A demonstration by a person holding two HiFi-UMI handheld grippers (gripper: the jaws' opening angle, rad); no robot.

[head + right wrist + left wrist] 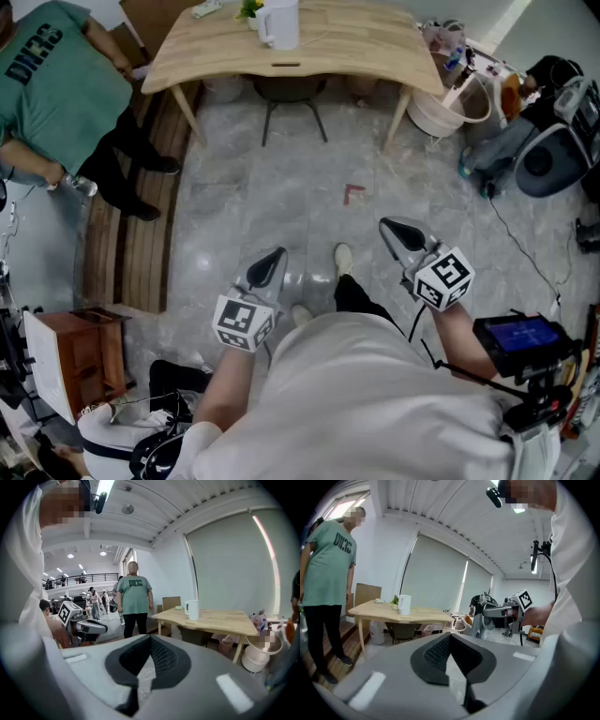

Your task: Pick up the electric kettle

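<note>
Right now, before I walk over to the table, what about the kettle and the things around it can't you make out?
1. Top of the kettle: cut off by the upper edge of the head view.
2. Its lid, base and water level: too small and far away in both gripper views.
3. Most of the chair: hidden beneath the table in the head view.

The green short-sleeved T-shirt (56, 66) of the person (122, 159) standing left of the light wooden table (356, 42) is carrying dark block letters on the chest, beginning with "D" and ending with "C"; the middle letters are not reading clearly.
</note>
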